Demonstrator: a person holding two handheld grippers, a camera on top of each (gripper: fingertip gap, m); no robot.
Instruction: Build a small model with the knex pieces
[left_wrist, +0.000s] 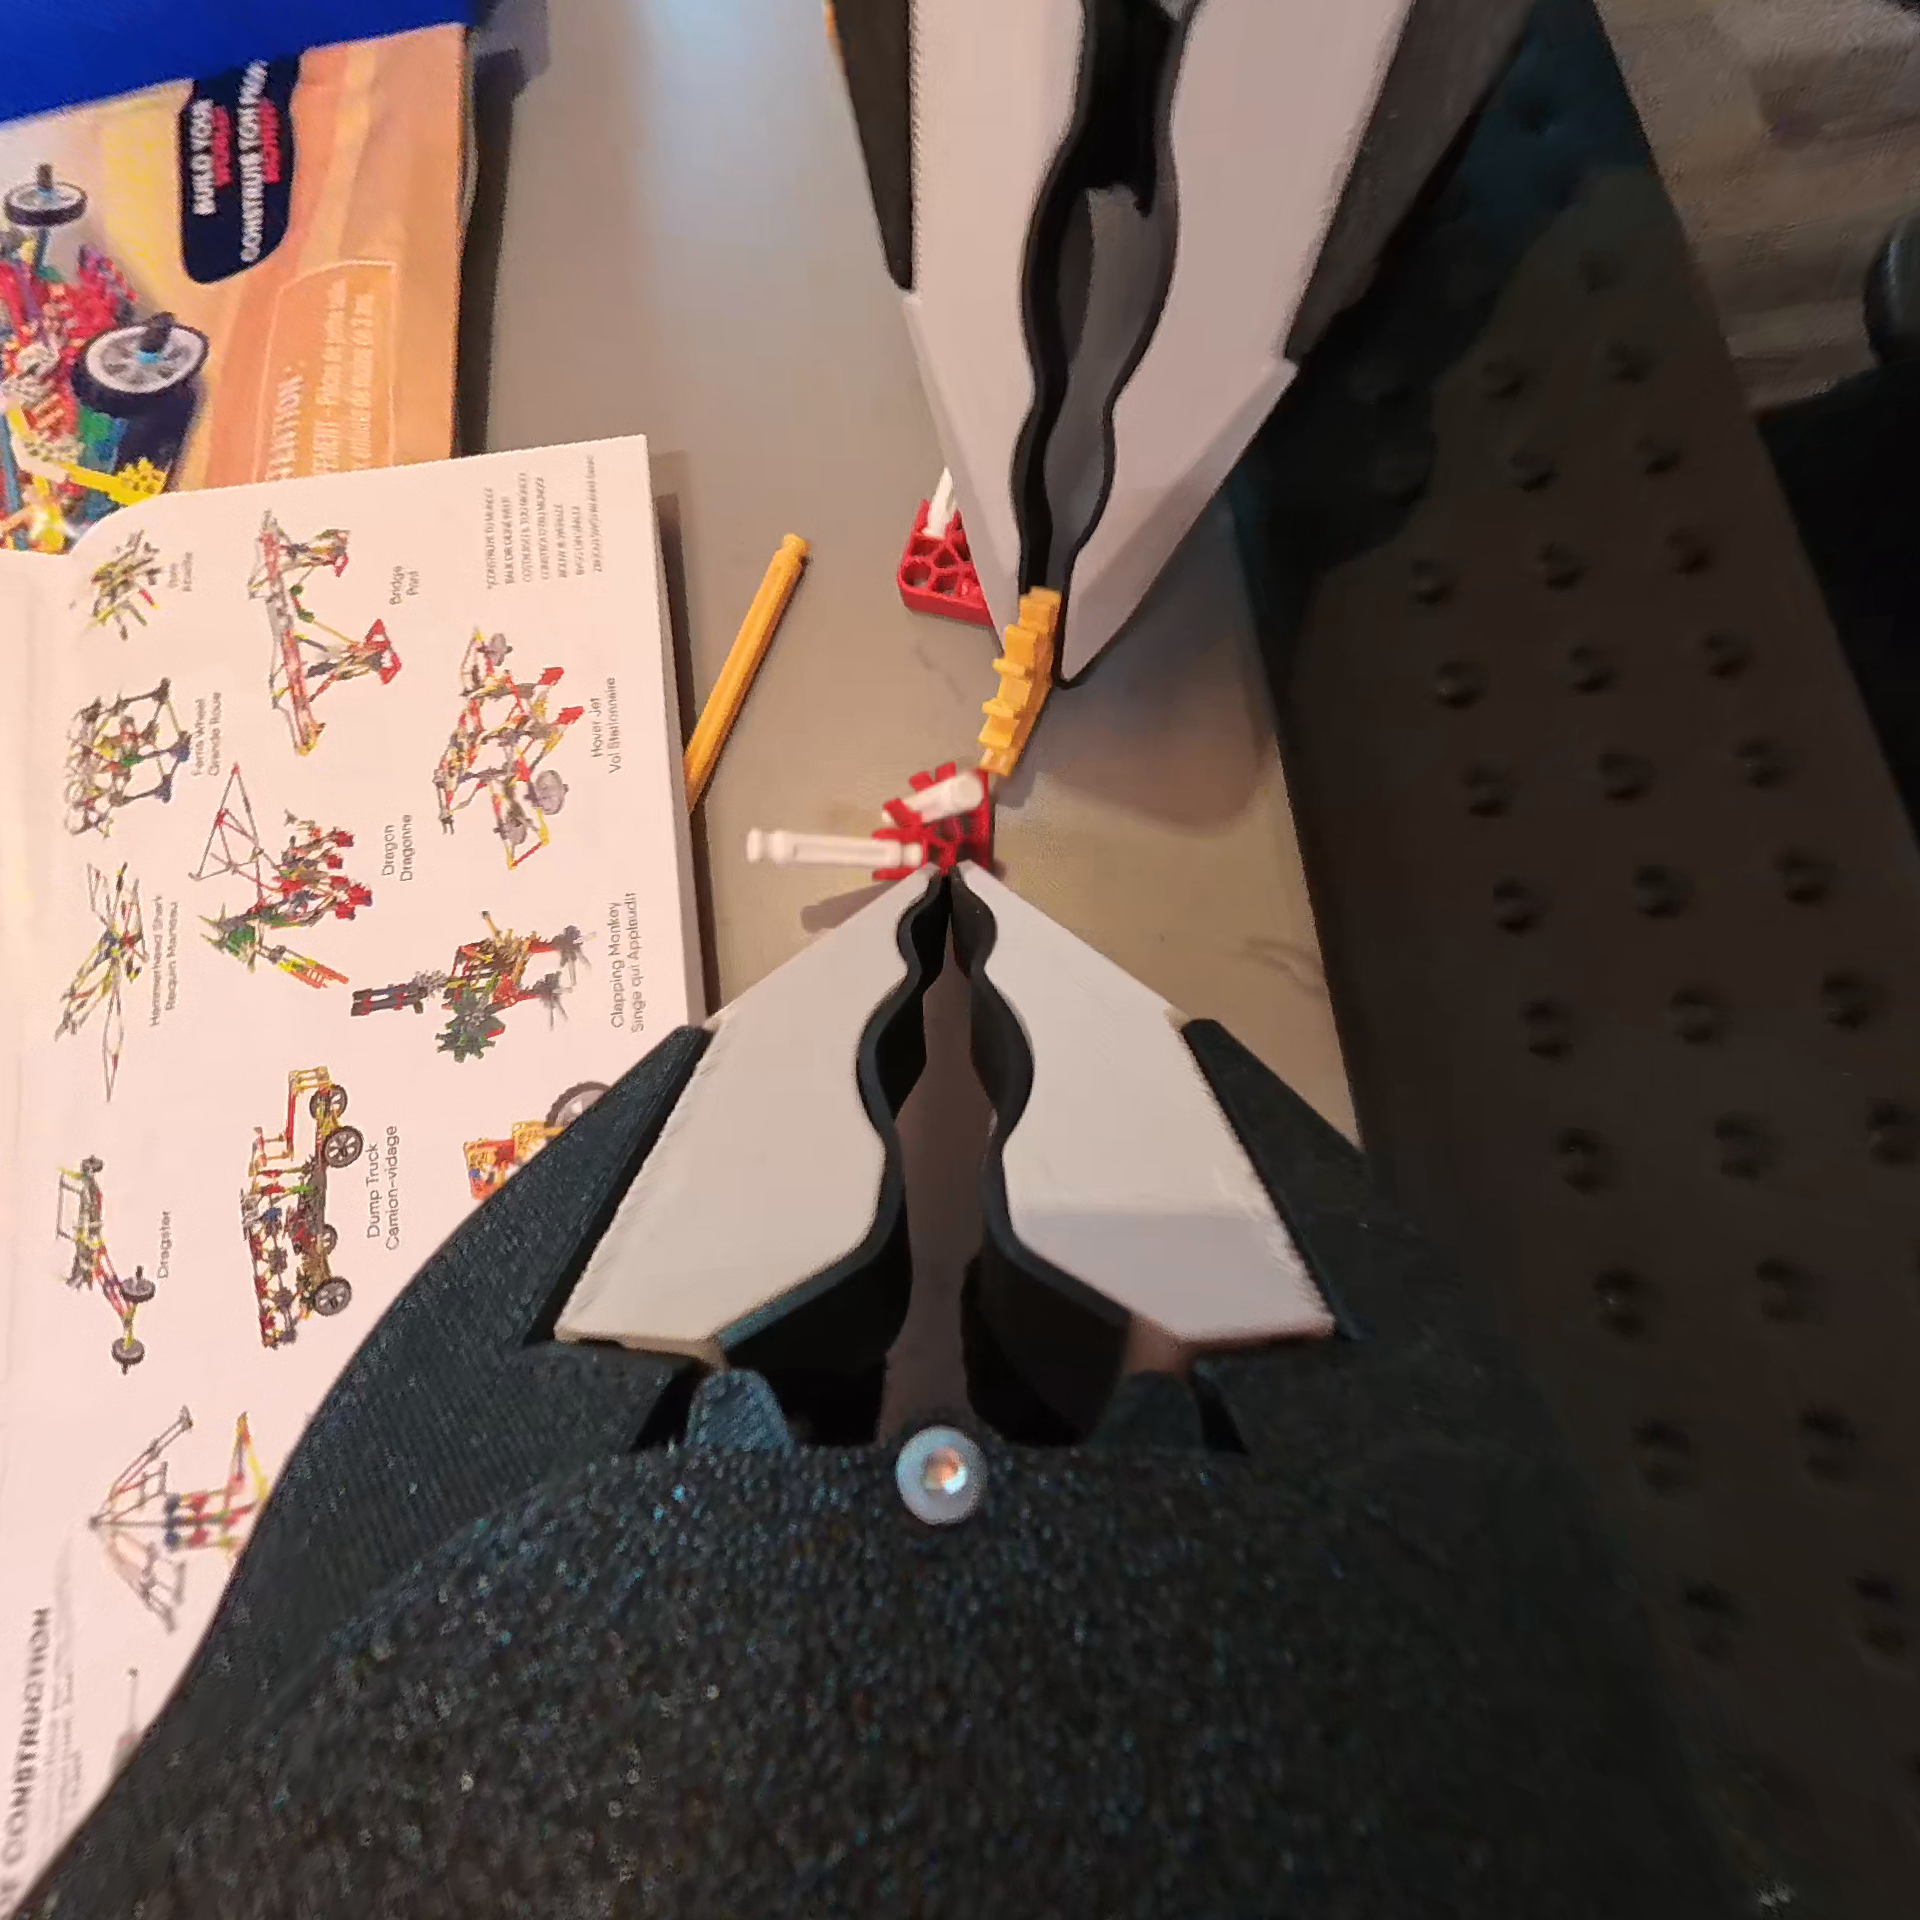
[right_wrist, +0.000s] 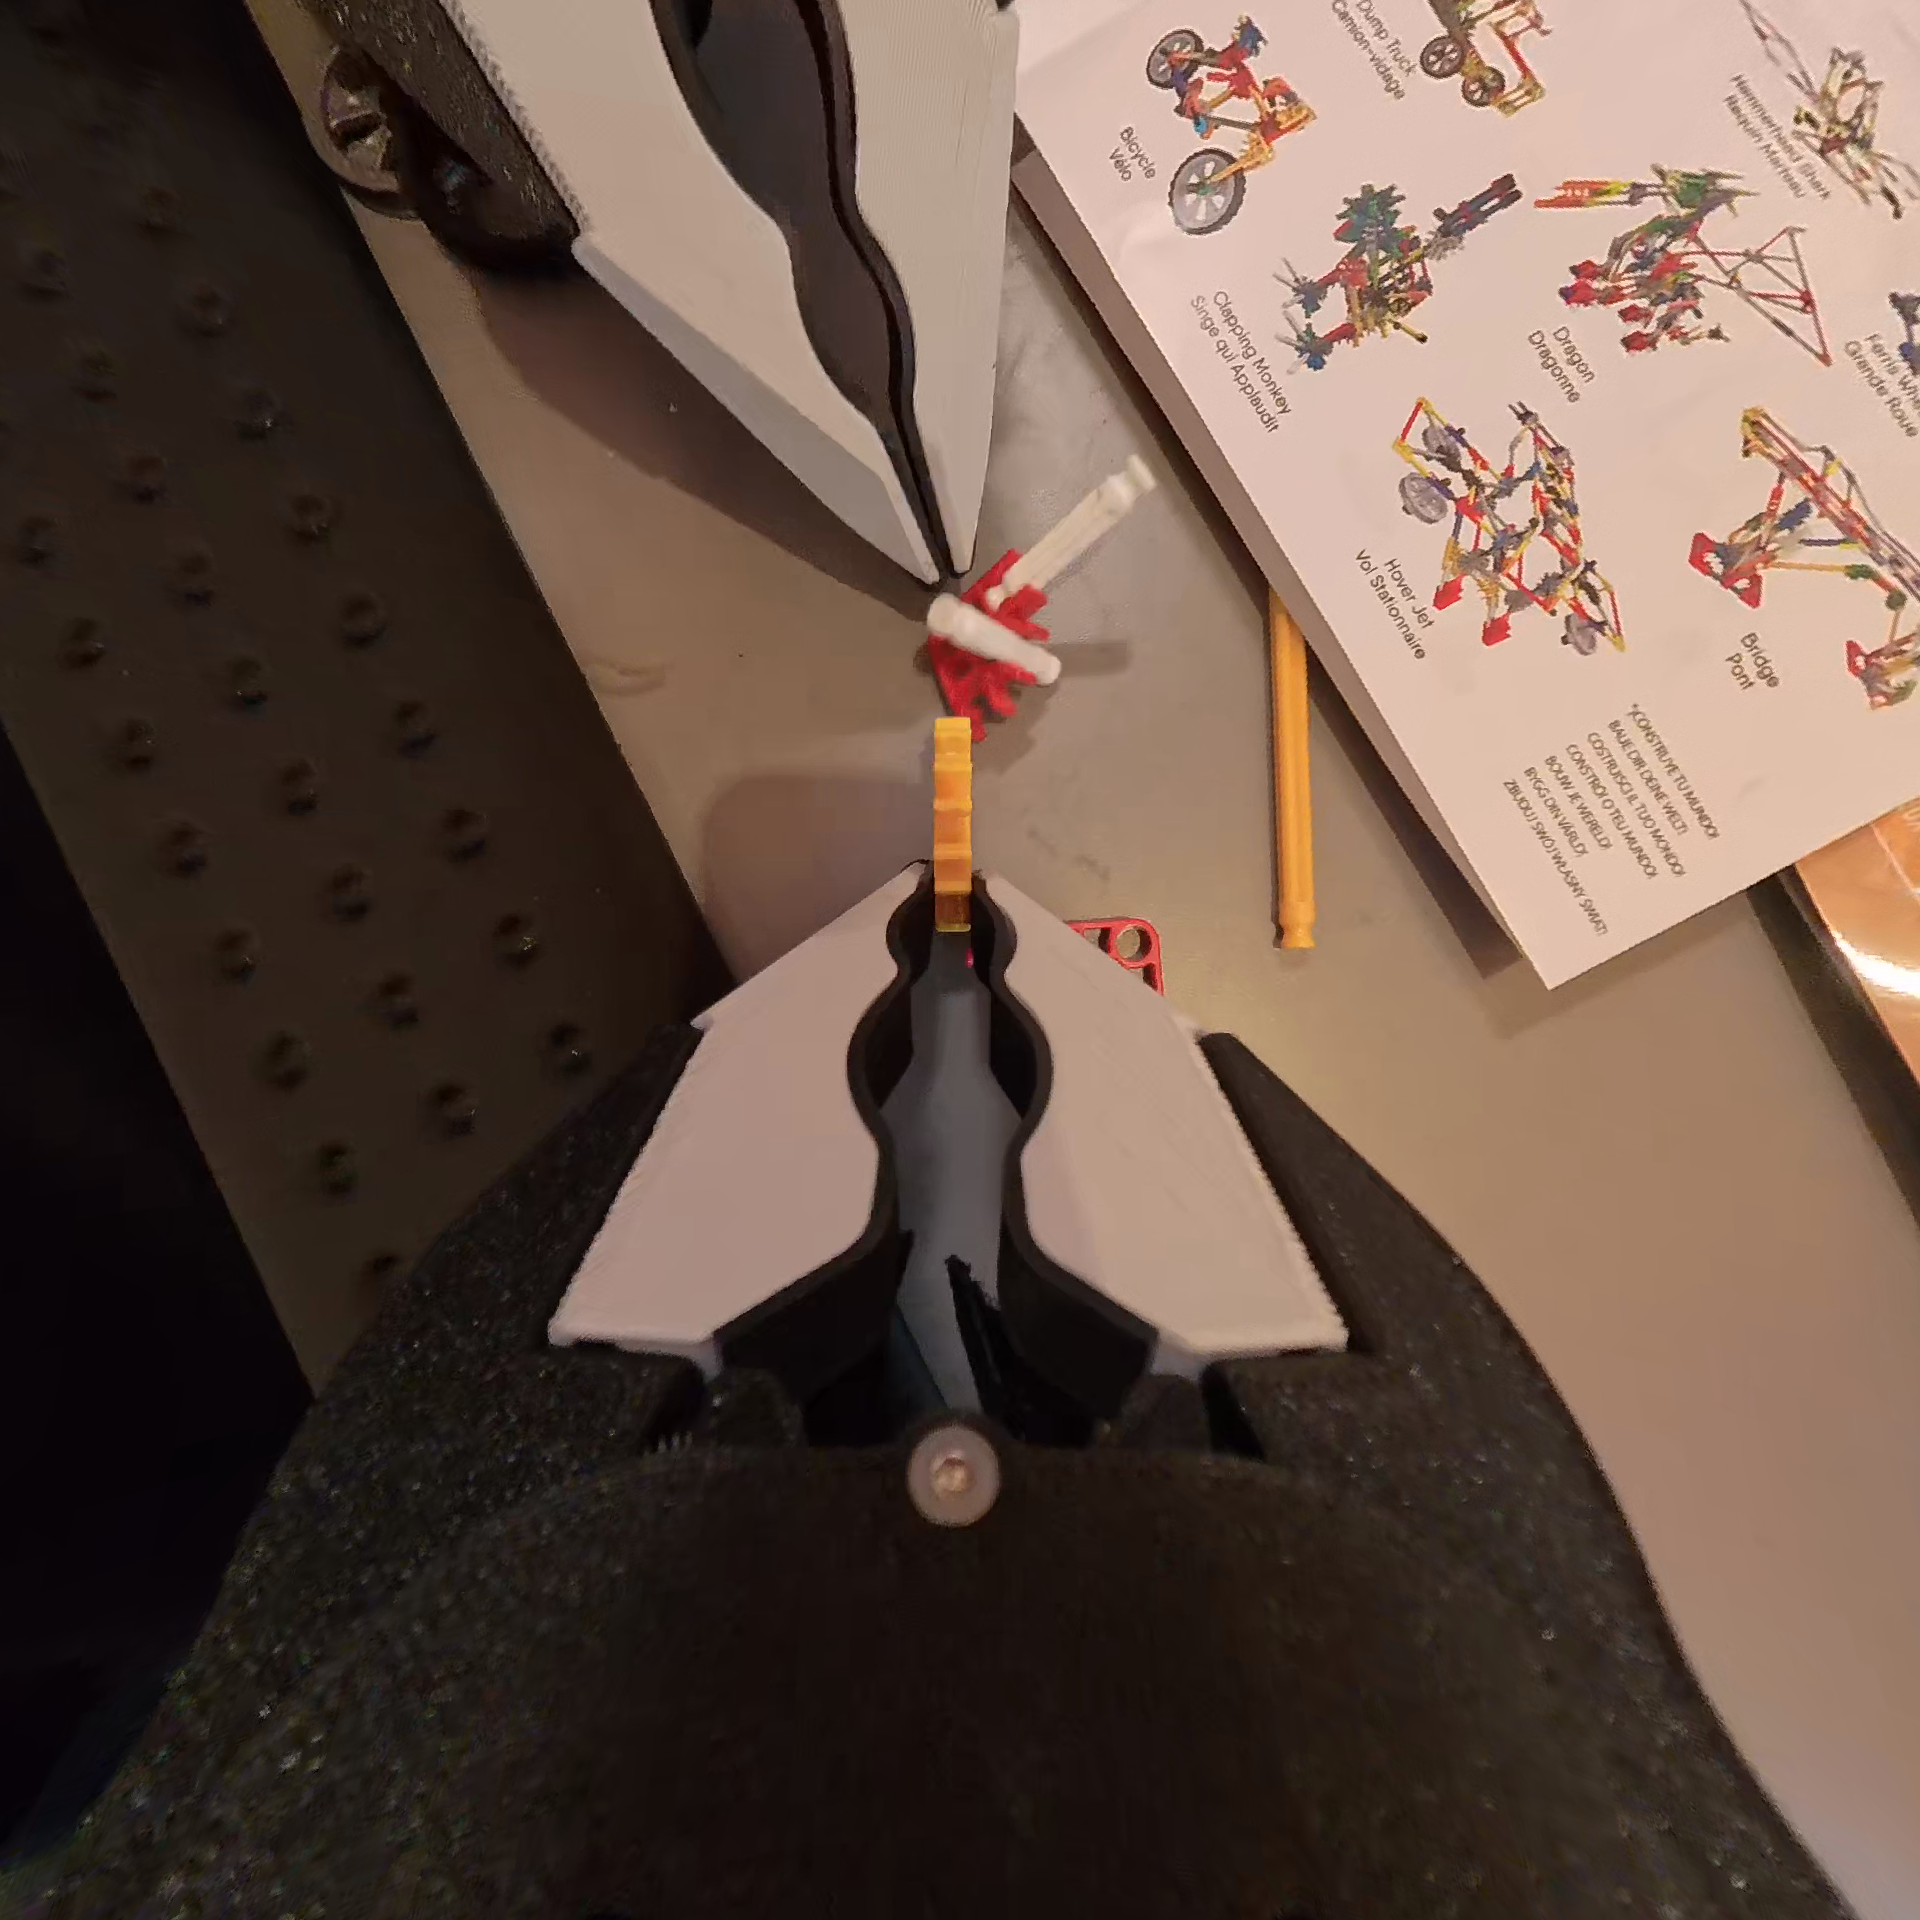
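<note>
My left gripper (left_wrist: 948, 878) is shut on a red connector (left_wrist: 940, 831) with two short white rods (left_wrist: 821, 844) plugged into it, held above the grey table (left_wrist: 707, 260). My right gripper (right_wrist: 954, 883) is shut on a yellow toothed connector (right_wrist: 952, 795), held edge-on. Its tip sits just short of the red connector (right_wrist: 982, 665) and its white rods (right_wrist: 1091, 509). In the left wrist view the right gripper (left_wrist: 1049, 634) comes down from the top with the yellow connector (left_wrist: 1018, 681). In the right wrist view the left gripper (right_wrist: 951, 571) comes from the top left.
A long yellow rod (left_wrist: 743, 675) (right_wrist: 1288, 779) lies on the table beside an open instruction booklet (left_wrist: 343, 831) (right_wrist: 1558, 416). A second red connector (left_wrist: 940, 566) (right_wrist: 1127, 945) lies under the right gripper. A toy box (left_wrist: 229, 260) lies at the far left. A dark perforated mat (left_wrist: 1610, 935) (right_wrist: 260, 727) borders the table. Some 5 cm of space lies between my two pairs of fingers.
</note>
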